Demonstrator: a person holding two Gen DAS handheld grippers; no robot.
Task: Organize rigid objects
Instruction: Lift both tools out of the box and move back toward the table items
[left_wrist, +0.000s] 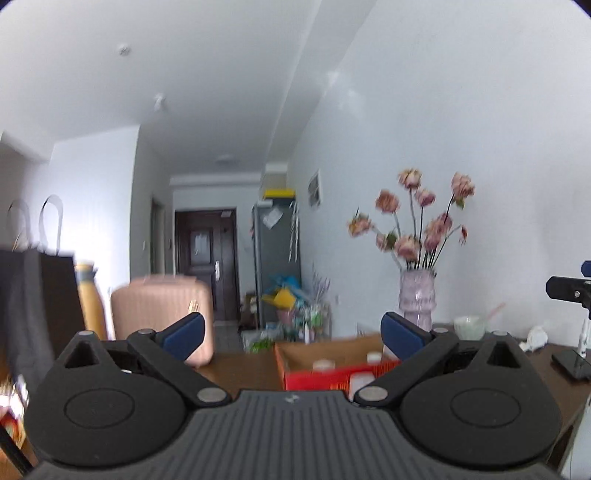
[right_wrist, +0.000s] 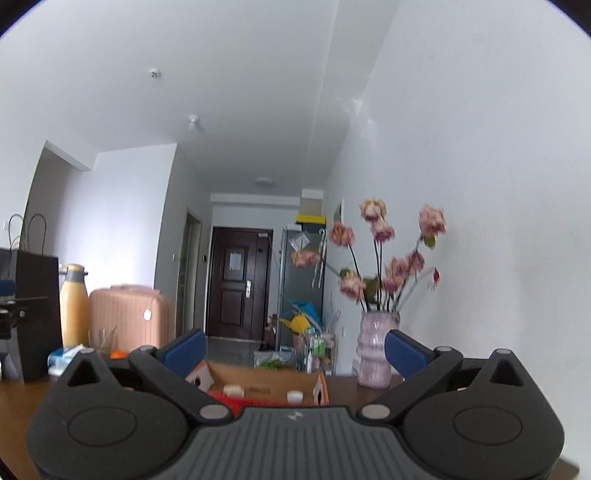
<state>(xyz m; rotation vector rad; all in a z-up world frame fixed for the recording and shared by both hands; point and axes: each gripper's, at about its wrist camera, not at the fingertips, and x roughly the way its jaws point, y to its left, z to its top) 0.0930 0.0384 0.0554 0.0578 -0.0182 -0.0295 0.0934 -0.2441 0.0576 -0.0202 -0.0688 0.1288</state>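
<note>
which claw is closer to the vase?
Probably right. The vase looks larger and sits just inside the right claw's right finger; from the left claw it looks smaller, behind that claw's right finger. Both claws are open and empty.

Both wrist cams look level along your table (left_wrist: 243, 369) toward the door (right_wrist: 240, 280); each sits near the cardboard box (right_wrist: 266, 380); both share vase (left_wrist: 417, 299), box, hallway.

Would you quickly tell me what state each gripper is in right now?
Left gripper: open, nothing between its fingers.
Right gripper: open wide, holding nothing.
</note>
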